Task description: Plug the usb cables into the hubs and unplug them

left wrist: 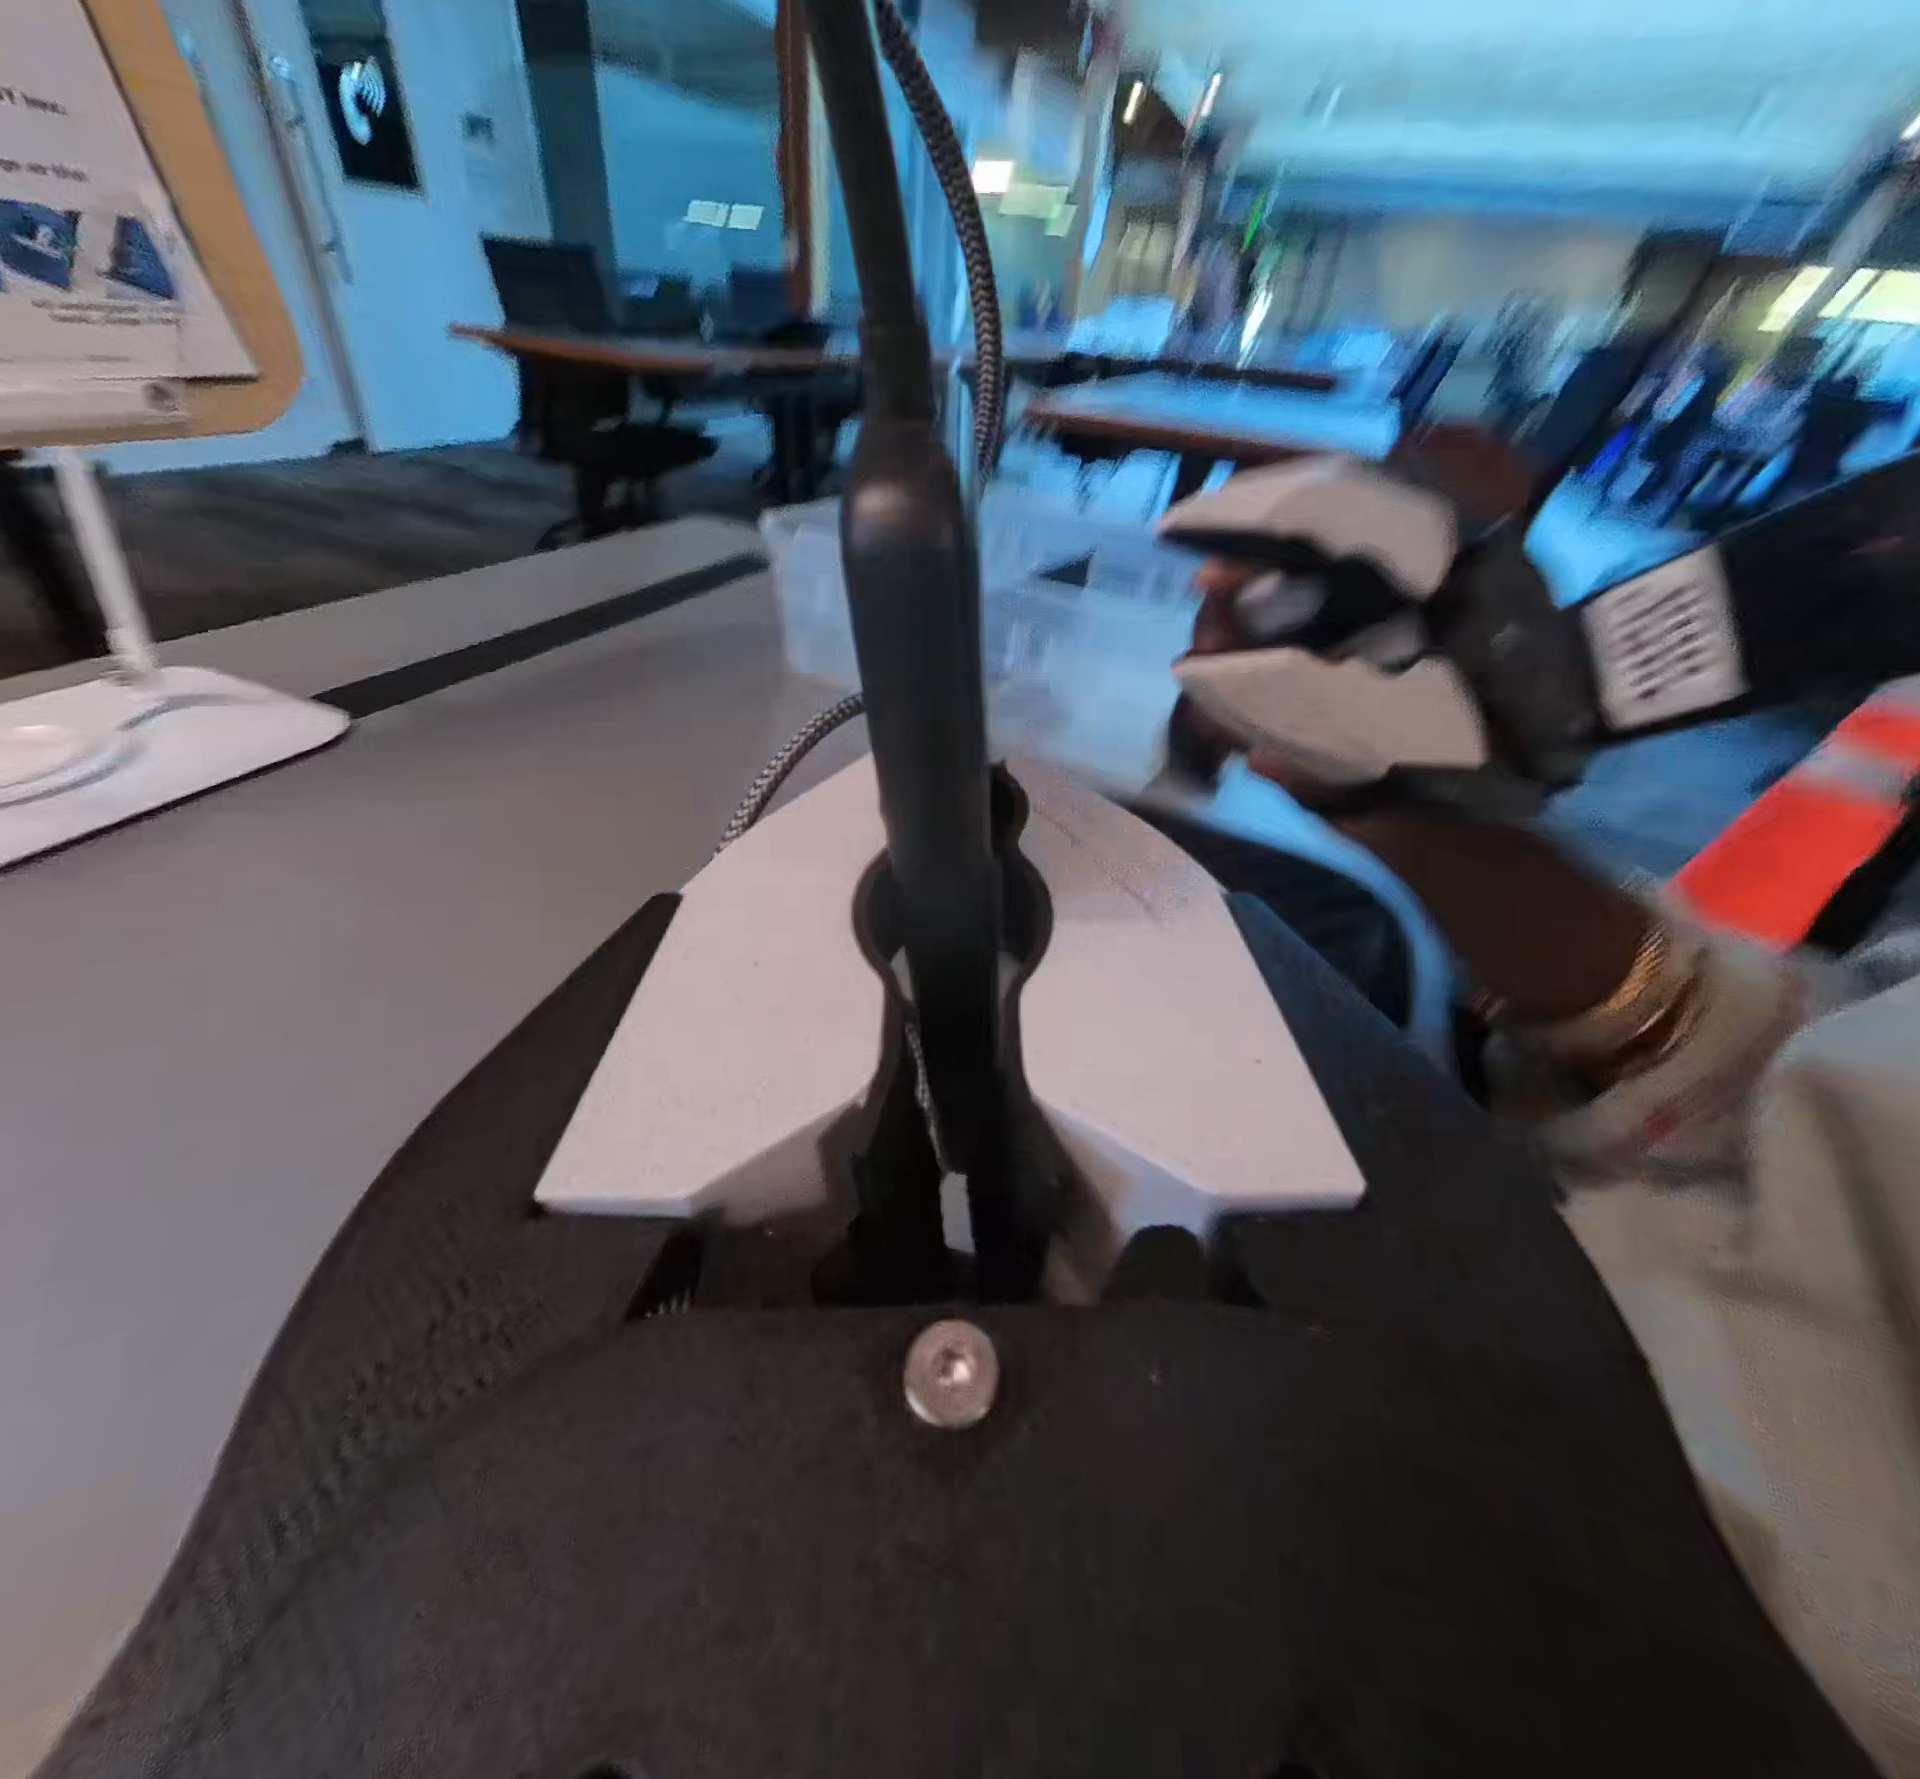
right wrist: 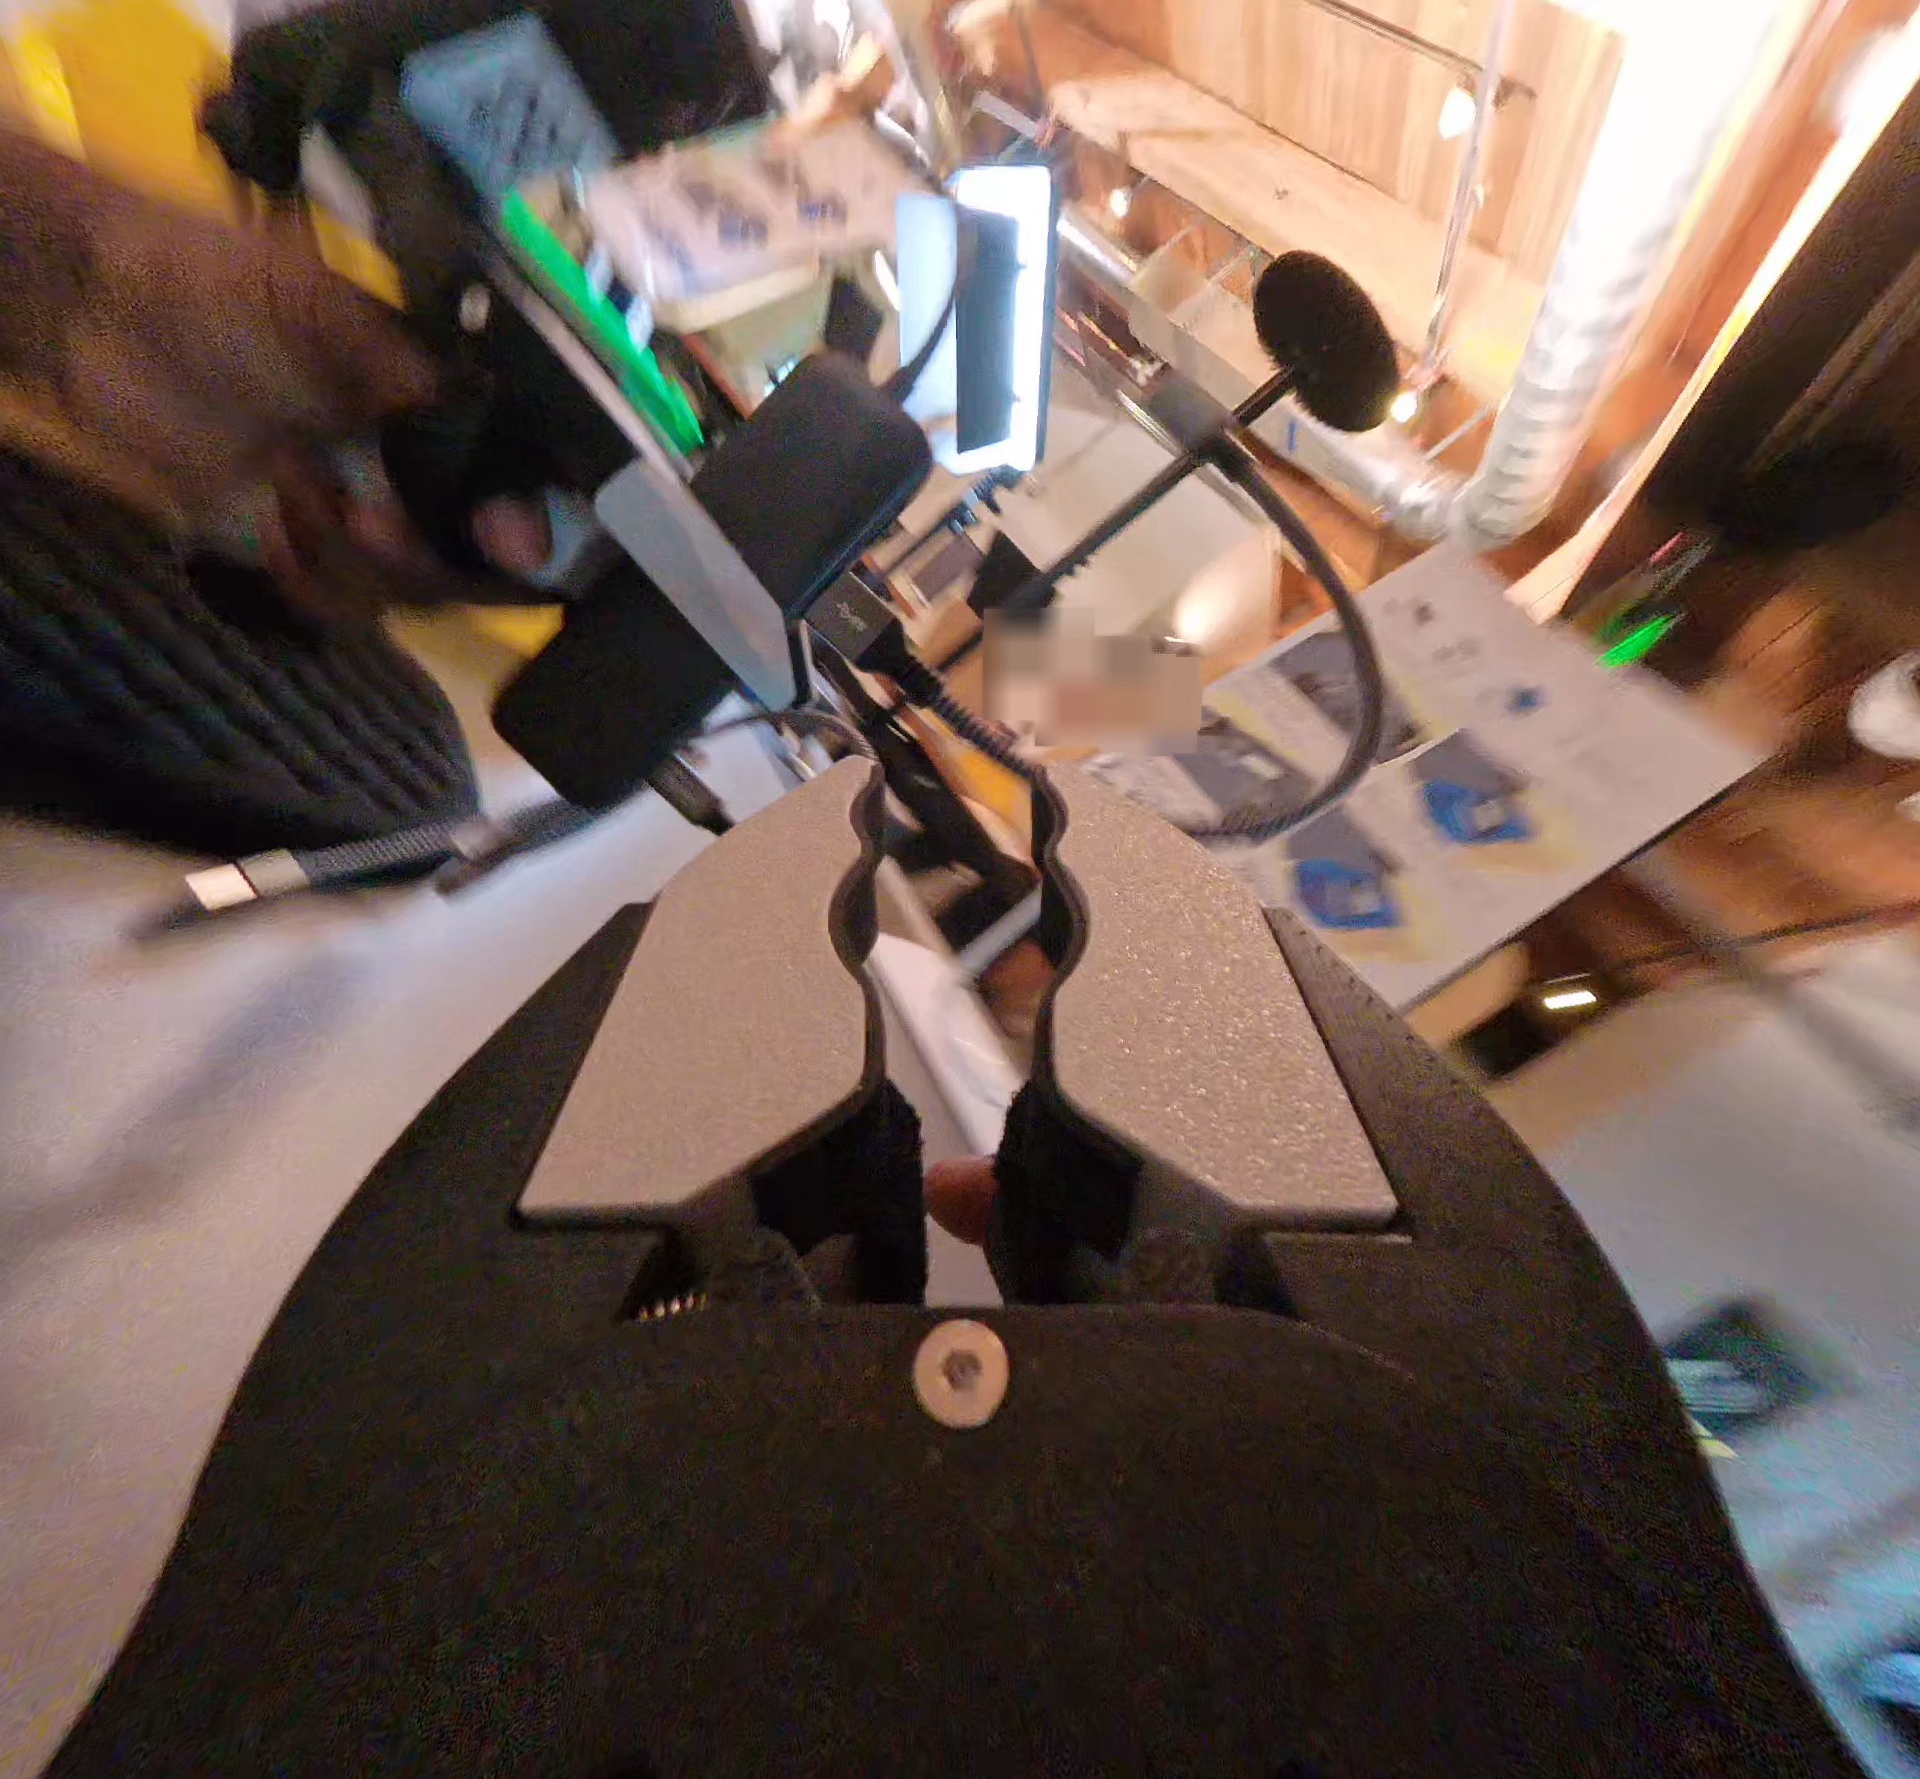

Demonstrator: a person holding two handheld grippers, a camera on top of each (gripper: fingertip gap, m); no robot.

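Motion-blurred right tool; cable top cropped

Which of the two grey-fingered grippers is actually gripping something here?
The left gripper: its fingers clamp the dark grey usb hub with the smooth black lead. The right gripper has its jaws apart with nothing between them.

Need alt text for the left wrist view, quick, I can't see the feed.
The left gripper is shut on a dark hub with its black cable rising upward, above a grey table. The right gripper shows blurred at right, empty.
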